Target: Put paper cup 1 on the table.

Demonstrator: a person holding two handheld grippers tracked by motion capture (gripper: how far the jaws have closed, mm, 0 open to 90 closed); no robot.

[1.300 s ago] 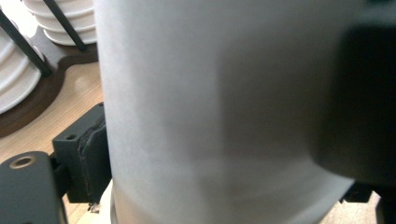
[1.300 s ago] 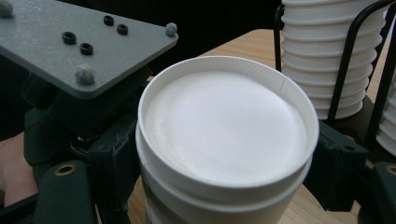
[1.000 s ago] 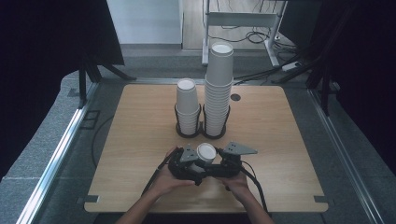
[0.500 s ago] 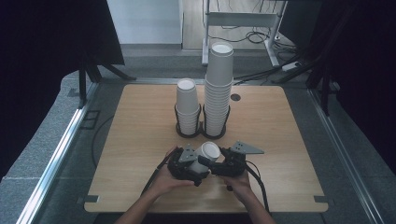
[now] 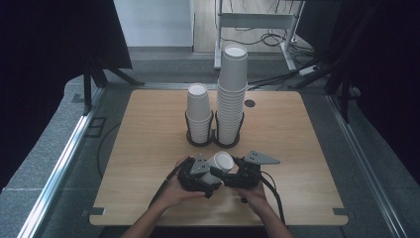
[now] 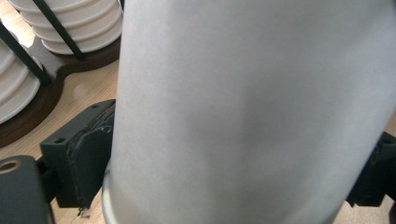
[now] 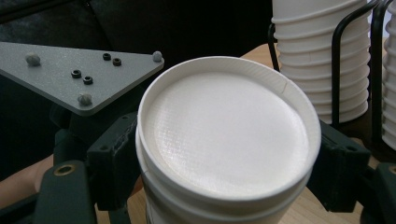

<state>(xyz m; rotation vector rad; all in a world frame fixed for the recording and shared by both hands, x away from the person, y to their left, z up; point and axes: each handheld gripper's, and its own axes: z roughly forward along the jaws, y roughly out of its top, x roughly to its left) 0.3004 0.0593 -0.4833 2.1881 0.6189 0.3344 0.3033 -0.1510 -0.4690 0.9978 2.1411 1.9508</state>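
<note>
Near the front edge of the pale wooden counter (image 5: 148, 148), both claws meet around white paper cups (image 5: 218, 166) held just above the surface, tilted so that the mouth faces up and away from the person. The right gripper view shows two rims, one just under the other, so at least two cups sit nested together (image 7: 229, 135).

The left claw (image 5: 198, 176) has the cup wall between its black jaws: in the left gripper view the plain white side (image 6: 247, 112) rises straight up from between them, one jaw pad against it on each side. These jaws have just been closing, and they now pinch the cup.

The right claw (image 5: 237, 176) comes in from the opposite side. In its own view its jaws flank the cups just below the rims, pressed to the wall on both sides, so it too grips them.

Farther back, at the middle of the counter and well apart from the claws, a black wire holder (image 5: 213, 139) carries a short stack of white cups (image 5: 199, 111) and, just beside it, a tall stack of white cups (image 5: 232, 94).
</note>
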